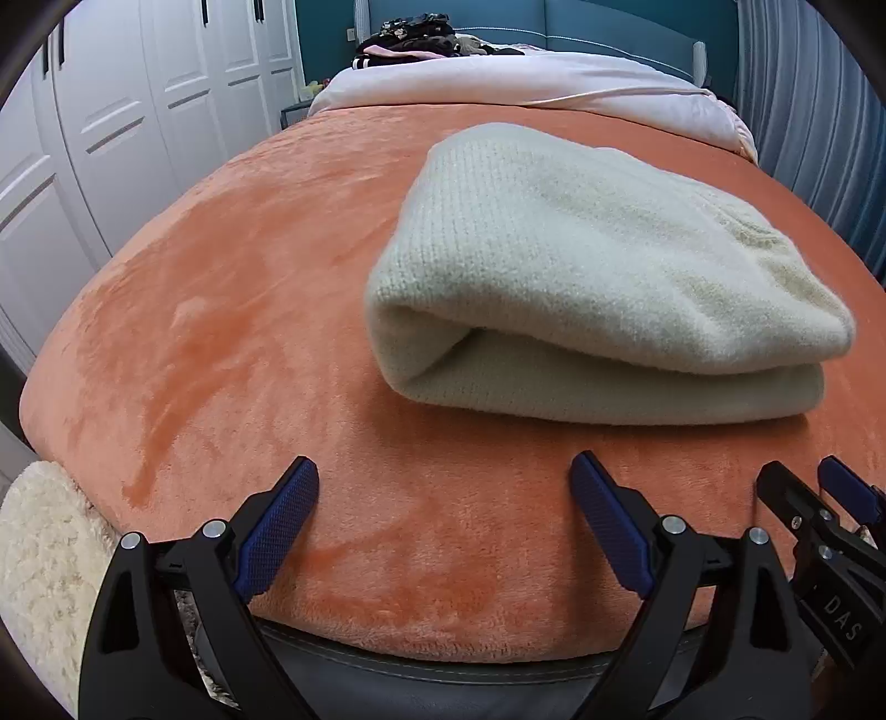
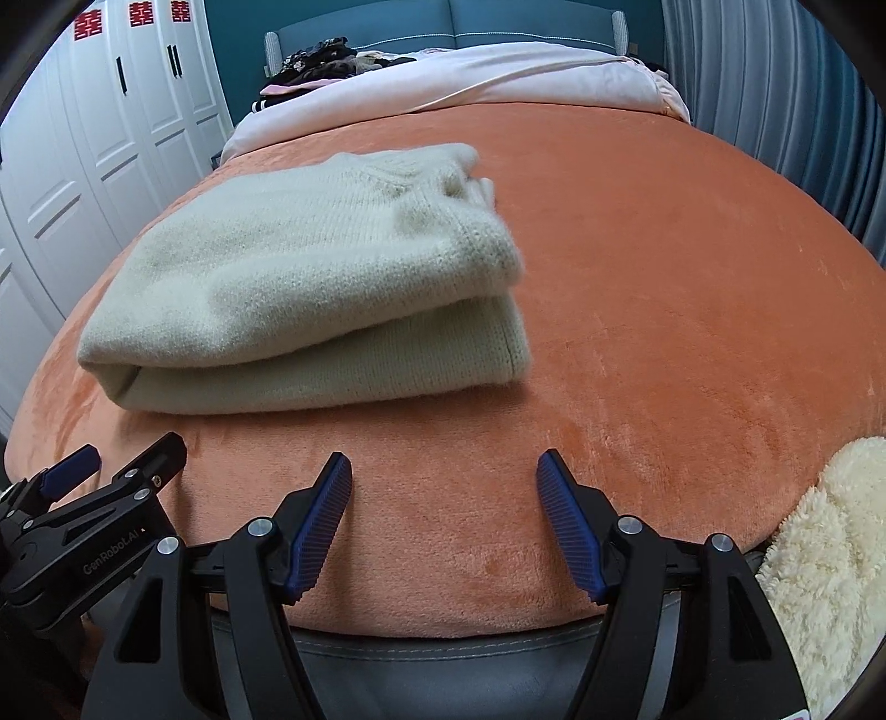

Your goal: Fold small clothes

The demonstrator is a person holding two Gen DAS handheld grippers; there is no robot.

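Nearest, the left gripper (image 1: 443,493) and right gripper (image 2: 443,487) hover spread and empty over the orange plush blanket (image 1: 221,310). Beyond, at twelve o'clock, lies the folded cream knitted sweater (image 1: 581,266); farther, a pile of dark clothes (image 1: 415,36).

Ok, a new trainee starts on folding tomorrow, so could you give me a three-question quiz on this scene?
1. True or false: the sweater lies folded on the orange blanket.
2. The left gripper is: A) open and empty, B) shut on the sweater.
3. Fill in: the right gripper holds ____.

Key: 1 true; 2 A; 3 nothing.
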